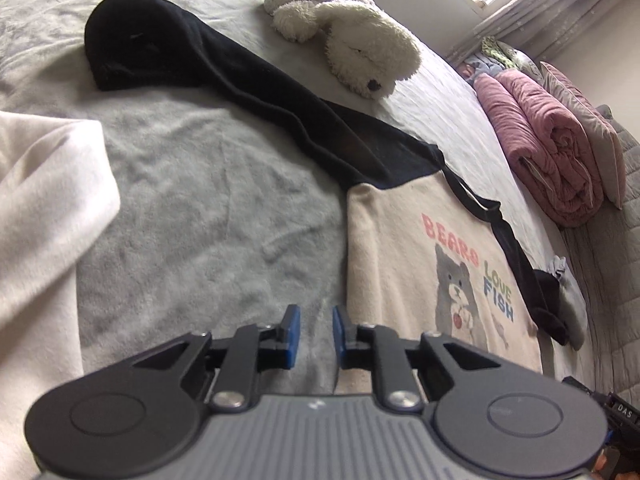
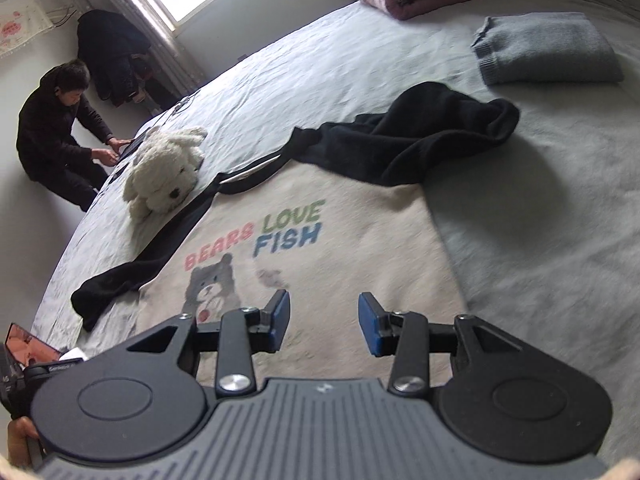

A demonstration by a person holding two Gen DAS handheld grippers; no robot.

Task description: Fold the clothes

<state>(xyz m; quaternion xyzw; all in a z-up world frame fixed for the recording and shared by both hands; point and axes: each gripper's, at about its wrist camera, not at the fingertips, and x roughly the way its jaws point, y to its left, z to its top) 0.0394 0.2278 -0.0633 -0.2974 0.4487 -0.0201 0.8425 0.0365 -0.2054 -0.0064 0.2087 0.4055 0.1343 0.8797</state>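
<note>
A cream sweatshirt (image 1: 400, 264) (image 2: 320, 216) with black sleeves and a "BEARS LOVE FISH" bear print lies flat, front up, on the bed. One black sleeve (image 1: 240, 76) stretches straight out to the far left. The other sleeve (image 2: 420, 136) lies bunched near the collar. My left gripper (image 1: 316, 332) hovers at the shirt's side edge, its jaws a narrow gap apart with nothing between them. My right gripper (image 2: 324, 320) stands open above the lower part of the shirt's body, holding nothing.
A white plush dog (image 1: 352, 36) (image 2: 168, 164) lies beside the shirt. A folded grey sweater (image 2: 548, 52) and a rolled pink quilt (image 1: 552, 148) sit farther off. White cloth (image 1: 44, 208) lies at the left. A person (image 2: 56, 120) crouches by the bed's far edge.
</note>
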